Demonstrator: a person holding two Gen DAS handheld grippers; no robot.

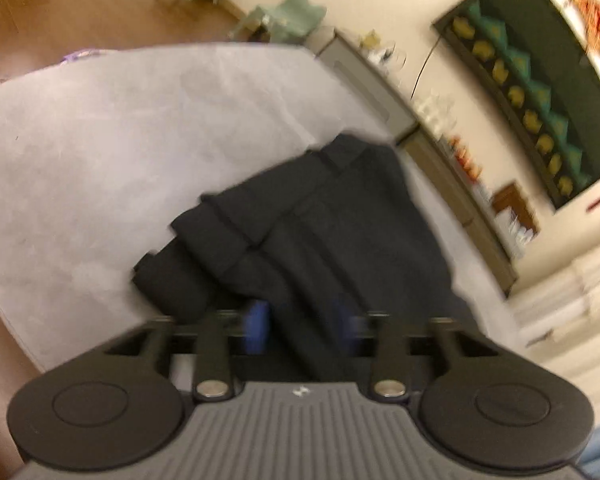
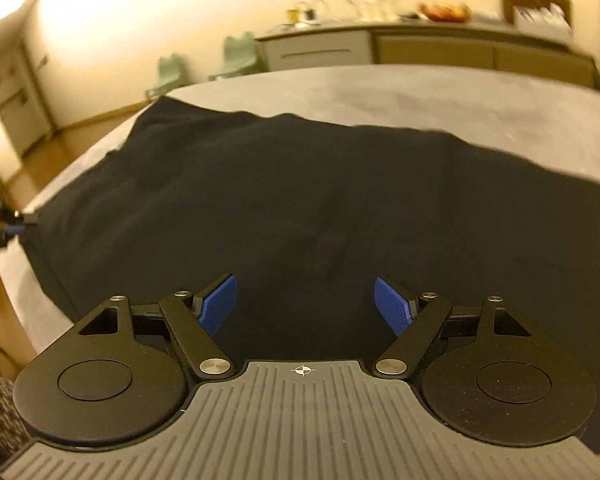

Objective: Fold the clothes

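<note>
1. My left gripper (image 1: 306,326) pinches a bunched fold of the dark, soft garment (image 1: 316,232) between its blue ribbed pads.
2. My right gripper (image 2: 305,306) hovers spread over the garment, which lies wrinkled on the pale grey cloth-covered counter (image 2: 420,96).

- 1 dark garment (image 2: 300,200), spread on the table
- 1 table w/ grey cover (image 2: 420,96)
- 2 grippers: left gripper (image 1: 304,324), right gripper (image 2: 304,304)
- 2 blue pads (image 2: 218,304) per gripper
- 2 pale green chairs (image 2: 236,56) by the wall
- 1 long sideboard (image 2: 420,48)
- 1 dark wall board (image 1: 540,80)
</note>
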